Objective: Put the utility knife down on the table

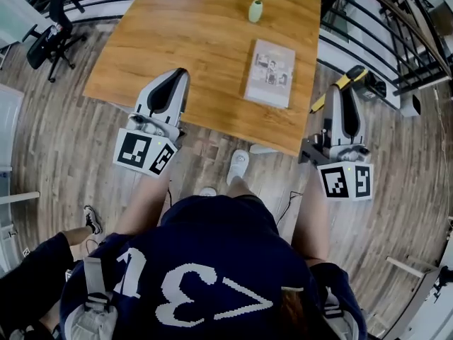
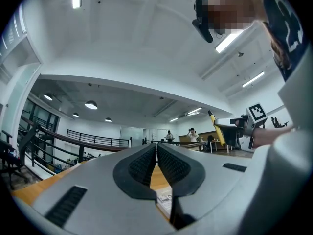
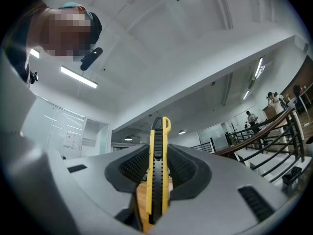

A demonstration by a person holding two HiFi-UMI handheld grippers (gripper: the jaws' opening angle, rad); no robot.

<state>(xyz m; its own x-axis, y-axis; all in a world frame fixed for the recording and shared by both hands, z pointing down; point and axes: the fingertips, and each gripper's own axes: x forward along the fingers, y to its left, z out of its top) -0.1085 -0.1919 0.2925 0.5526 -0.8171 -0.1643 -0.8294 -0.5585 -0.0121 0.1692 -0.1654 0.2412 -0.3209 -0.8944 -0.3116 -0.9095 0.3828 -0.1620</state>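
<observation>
Jaws: right gripper point(image 3: 158, 153) clamps utility knife point(image 3: 160, 131) — off the table point(image 1: 177, 41) corner; left gripper point(image 2: 156, 148) pinched together.

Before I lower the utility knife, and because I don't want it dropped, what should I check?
1. Utility knife held in right gripper: ok, jaws shut on it.
2. Right gripper over the table: not ok, it hangs over floor beyond the right edge.
3. Bare wood to land on: ok, left of the book.
4. Left gripper clear: ok, shut, empty, at the near edge.
5. Blade retracted: cannot tell.
</observation>
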